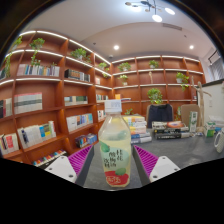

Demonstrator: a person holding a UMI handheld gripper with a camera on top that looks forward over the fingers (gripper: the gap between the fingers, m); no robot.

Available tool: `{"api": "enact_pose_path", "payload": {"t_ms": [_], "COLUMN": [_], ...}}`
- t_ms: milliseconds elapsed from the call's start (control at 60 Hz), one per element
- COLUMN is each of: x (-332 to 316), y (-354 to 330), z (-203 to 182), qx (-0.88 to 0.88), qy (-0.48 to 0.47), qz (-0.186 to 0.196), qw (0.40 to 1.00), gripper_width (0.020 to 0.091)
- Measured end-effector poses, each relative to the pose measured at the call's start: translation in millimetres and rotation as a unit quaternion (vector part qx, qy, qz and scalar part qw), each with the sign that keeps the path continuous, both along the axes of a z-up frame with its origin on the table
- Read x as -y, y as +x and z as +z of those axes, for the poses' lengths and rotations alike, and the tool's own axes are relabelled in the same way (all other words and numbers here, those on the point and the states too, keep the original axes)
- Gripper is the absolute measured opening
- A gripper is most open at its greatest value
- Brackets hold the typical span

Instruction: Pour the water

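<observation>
We saw a clear plastic bottle (116,150) standing upright between the two fingers of the hand-held gripper (116,165), its white cap level with the lower bookshelves behind it. The bottle carried a pale label with a red patch near its base. The purple pads (146,160) on the inner faces of the fingers flanked the bottle on both sides, and the white finger bodies spread outward below them. We could not tell whether the pads pressed on the bottle or left a narrow gap, so we could not tell whether the jaws were clenched on it or released. The gripper pointed level and straight ahead into the room, with the bottle's axis upright and centred between the fingers. The hand holding the gripper did not show.

Beneath the bottle and fingers lay a grey tabletop (170,155). Beyond the fingers, a long wall of wooden bookshelves (50,100) ran along one side and turned across the back of the room, filled with books and topped here and there with green potted plants (155,96). A low display of stacked books (165,128) stood well beyond the bottle, on the far side of the tabletop. Round ceiling lights (157,17) shone overhead.
</observation>
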State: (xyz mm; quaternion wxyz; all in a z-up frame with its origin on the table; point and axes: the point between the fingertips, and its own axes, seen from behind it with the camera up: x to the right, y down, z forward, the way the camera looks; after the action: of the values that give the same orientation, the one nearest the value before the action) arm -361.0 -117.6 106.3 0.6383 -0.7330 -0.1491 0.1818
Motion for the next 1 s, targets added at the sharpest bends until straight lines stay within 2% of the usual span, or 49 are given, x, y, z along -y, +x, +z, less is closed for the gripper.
{"api": "enact_pose_path", "payload": {"t_ms": [50, 133, 167, 350, 500, 667, 833, 1000], "x": [-9.4, -19.5, -20.4, -23.8, -27.9, -34.6, -49.0, -69.6], "y": [-0.1, -1.0, -3.7, -2.2, 10.6, 60.9, 148.1, 248.3], "z": [-0.5, -0.7, -0.3, -0.9, -1.5, 13.1, 44.8, 72.7], "qx": [0.007, 0.012, 0.014, 0.004, 0.007, -0.027, -0.168, -0.357], "qy": [0.005, 0.014, 0.019, 0.035, 0.032, 0.011, -0.027, -0.048], "qz": [-0.009, -0.021, -0.016, -0.007, -0.018, -0.060, -0.115, -0.159], "qw": [1.000, 1.000, 1.000, 0.999, 0.999, 0.998, 0.979, 0.919], "gripper_width": [0.0716, 0.0499, 0.0497, 0.0377, 0.0375, 0.0375, 0.0373, 0.0374]}}
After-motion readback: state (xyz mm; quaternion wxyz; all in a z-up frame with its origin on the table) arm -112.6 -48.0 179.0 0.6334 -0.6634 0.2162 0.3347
